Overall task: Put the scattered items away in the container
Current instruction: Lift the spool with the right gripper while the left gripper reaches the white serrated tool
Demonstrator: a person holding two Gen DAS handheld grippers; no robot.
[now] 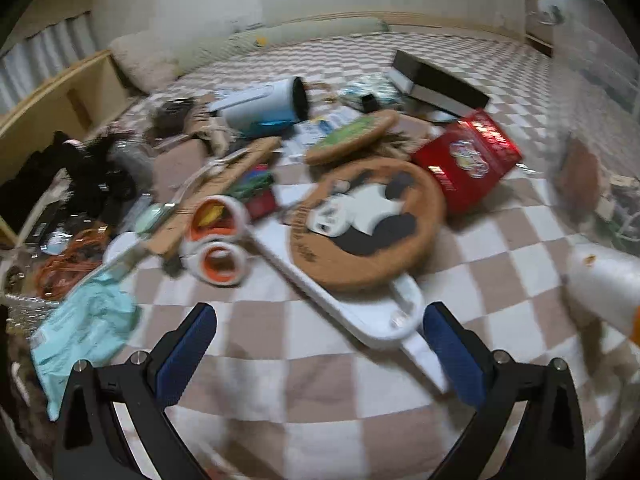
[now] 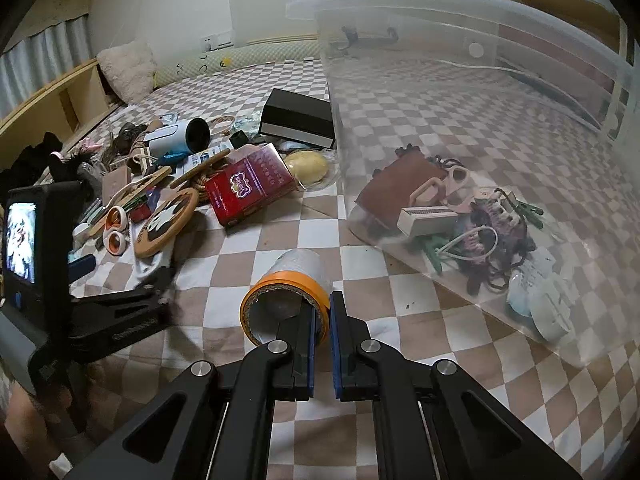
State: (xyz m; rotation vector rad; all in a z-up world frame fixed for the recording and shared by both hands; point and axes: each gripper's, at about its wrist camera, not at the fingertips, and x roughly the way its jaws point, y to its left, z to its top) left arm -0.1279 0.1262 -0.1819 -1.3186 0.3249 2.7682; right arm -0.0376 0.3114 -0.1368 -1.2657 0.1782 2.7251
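A: Right gripper (image 2: pixel 322 320) pose?
B: Low over bed, pinching roll's (image 2: pixel 288 292) rim beside bin (image 2: pixel 480 120).
A: Left gripper (image 1: pixel 320 320)?
B: Spread wide, holding nothing; pile (image 1: pixel 240 184) blurred.

Soft, matt checkered blanket (image 2: pixel 248 248) under everything. The container (image 2: pixel 520 80) is clear, glossy plastic. Right tongs (image 2: pixel 322 320): matt black arms, blue pads, shiny metal rivets, clamped on a tape roll (image 2: pixel 288 280) with a rough cardboard core and a cloudy film wrap. Glossy red carton (image 2: pixel 250 186). Grainy cork panda coaster (image 1: pixel 368 220). Smooth white plastic shoehorn-like piece (image 1: pixel 360 312).
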